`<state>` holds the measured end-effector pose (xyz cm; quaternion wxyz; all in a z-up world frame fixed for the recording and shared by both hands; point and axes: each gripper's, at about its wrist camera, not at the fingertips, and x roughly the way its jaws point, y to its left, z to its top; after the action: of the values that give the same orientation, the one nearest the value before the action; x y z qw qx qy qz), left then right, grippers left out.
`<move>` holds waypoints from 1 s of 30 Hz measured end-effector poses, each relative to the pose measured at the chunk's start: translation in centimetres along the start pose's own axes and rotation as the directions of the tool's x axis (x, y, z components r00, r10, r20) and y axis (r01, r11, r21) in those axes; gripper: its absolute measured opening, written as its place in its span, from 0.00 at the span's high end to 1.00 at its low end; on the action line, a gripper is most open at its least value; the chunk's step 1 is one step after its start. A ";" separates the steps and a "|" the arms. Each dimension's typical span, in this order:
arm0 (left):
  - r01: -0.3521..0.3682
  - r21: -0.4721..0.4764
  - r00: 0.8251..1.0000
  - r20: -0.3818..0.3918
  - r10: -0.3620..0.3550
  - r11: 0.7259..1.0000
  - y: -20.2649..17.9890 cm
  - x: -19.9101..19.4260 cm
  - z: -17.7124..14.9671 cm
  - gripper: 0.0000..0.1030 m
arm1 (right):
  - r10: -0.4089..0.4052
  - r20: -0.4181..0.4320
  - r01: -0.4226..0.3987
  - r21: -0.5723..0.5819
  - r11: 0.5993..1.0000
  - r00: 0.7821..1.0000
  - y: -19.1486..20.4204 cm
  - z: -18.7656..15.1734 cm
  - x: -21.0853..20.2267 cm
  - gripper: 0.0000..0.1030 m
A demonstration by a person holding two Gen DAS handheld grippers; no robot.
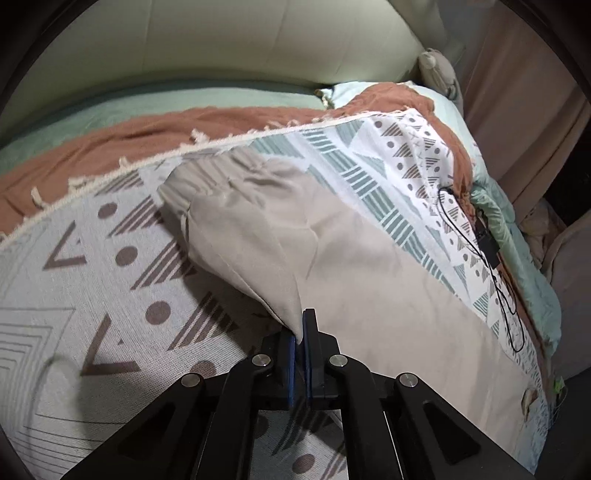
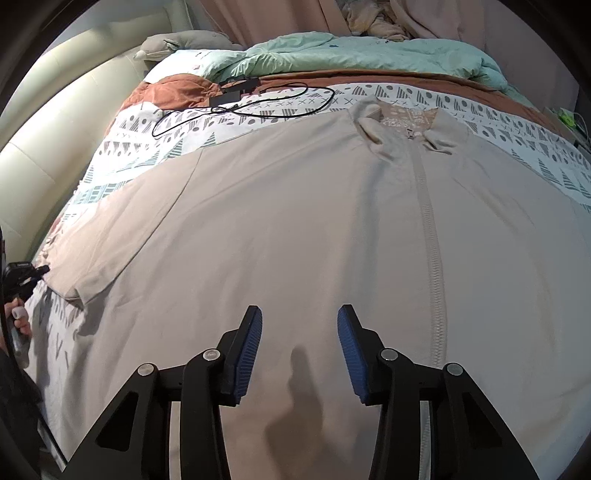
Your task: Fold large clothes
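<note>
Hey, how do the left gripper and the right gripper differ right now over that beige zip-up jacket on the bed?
The left gripper is shut, pinching and lifting a fold of the beige zip-up jacket; the right gripper is open, holding nothing. The left works at the jacket's sleeve side over the patterned white bedspread; the right hangs over the jacket's flat body, left of the zipper. Both have black frames and blue pads.

We see a bed with a patterned blanket (image 2: 155,147), rust throw (image 1: 110,147) and mint duvet (image 2: 351,51) beyond the right claw. Cream padded headboard (image 2: 55,140) to its left, beige curtains (image 2: 288,18) at the far side. Black cable (image 2: 258,103) lies on the blanket.
</note>
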<state>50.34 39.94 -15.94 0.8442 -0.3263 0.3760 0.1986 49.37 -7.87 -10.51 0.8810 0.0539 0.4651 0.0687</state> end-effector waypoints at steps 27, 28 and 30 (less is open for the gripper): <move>0.326 0.309 0.938 0.015 -0.347 0.894 -18.6 -20.0 -0.8 0.98 | 0.357 -0.231 -0.365 0.005 0.931 0.905 18.5 0.3 9.7 0.89; 0.330 0.319 0.936 0.013 -0.352 0.888 -19.0 -20.3 -1.1 0.98 | 0.394 -0.240 -0.398 0.034 0.917 0.887 17.7 0.3 9.7 0.89; 0.341 0.341 0.932 0.000 -0.363 0.876 -20.1 -20.8 -1.9 0.98 | 0.460 -0.239 -0.455 0.079 0.887 0.855 15.8 0.2 8.7 0.75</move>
<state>47.75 22.53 7.12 0.9209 -0.2342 0.3112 -0.0148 53.25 9.19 -14.95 0.7728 0.1621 0.5471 0.2777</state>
